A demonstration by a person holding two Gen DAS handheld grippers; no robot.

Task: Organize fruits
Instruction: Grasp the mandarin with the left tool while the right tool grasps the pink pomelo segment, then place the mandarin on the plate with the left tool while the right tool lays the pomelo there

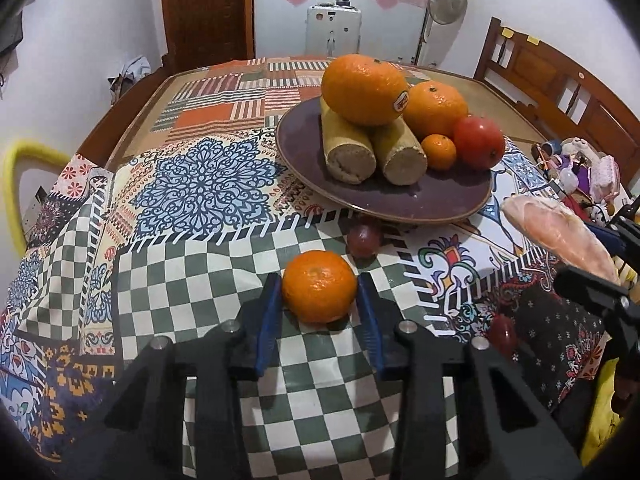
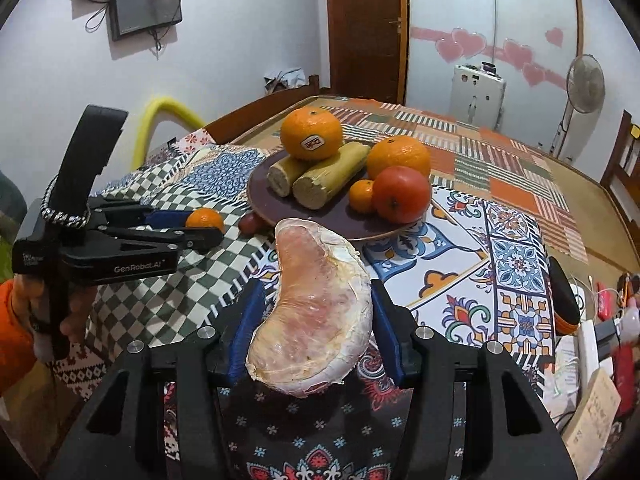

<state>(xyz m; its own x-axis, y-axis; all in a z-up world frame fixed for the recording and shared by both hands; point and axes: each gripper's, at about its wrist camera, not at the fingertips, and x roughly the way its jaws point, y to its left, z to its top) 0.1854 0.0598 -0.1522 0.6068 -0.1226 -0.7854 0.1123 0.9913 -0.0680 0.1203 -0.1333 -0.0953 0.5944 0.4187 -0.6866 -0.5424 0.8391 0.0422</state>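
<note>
- Left hand-held gripper [image 1: 319,292] sat low over the checked part of the cloth [image 1: 200,280], its blue pads on either side of a small tangerine [image 1: 319,286] that rested on the surface; the pads looked to touch the fruit, though how firm the grip was could not be told.
- Right hand-held gripper [image 2: 316,312] clasped a peeled pomelo wedge [image 2: 316,312] between its pads, lifted clear of the cloth.
- A dark plate [image 1: 420,200] stood just beyond the tangerine, carrying two cane pieces [image 1: 348,148], a big stickered orange [image 1: 362,88] on top of them, a second orange [image 1: 434,108], a tiny tangerine [image 1: 439,151] and a red tomato [image 1: 478,142].
- A small red fruit [image 1: 363,240] lay on the cloth between tangerine and plate rim; another [image 1: 502,334] lay off to the right.
</note>
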